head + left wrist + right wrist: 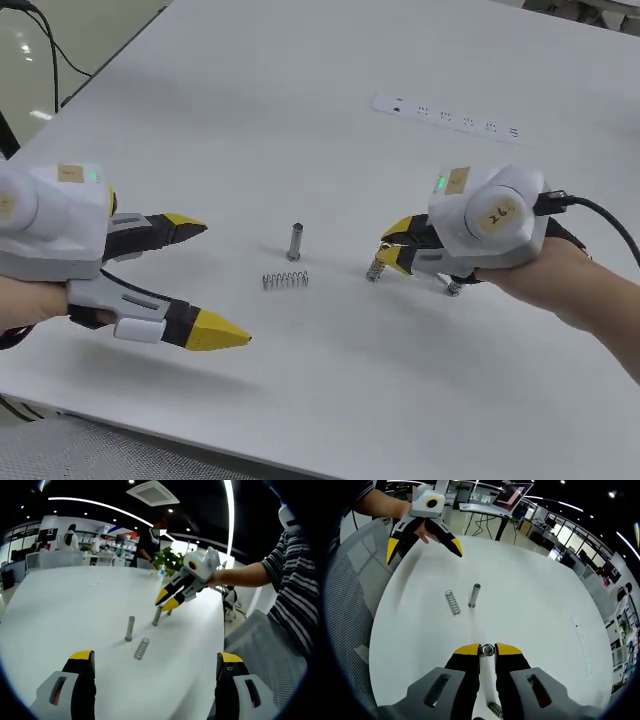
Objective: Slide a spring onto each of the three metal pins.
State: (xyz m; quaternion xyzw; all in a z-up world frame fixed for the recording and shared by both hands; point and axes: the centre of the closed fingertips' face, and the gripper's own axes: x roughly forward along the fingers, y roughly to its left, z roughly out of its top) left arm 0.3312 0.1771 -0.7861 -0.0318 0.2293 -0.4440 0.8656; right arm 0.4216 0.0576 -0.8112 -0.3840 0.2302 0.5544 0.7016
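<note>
Lying beside the bare pin, the spring looks light, bouncy, easily rolling; grip it mid-coil, gently. Left gripper stands open; right gripper pinches the sprung pin.

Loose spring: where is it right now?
Head view: the spring lies flat on the table, just before the bare pin, left of the right gripper.

pin ×3 | spring ×3 | tool ×2 | power strip ×1
</note>
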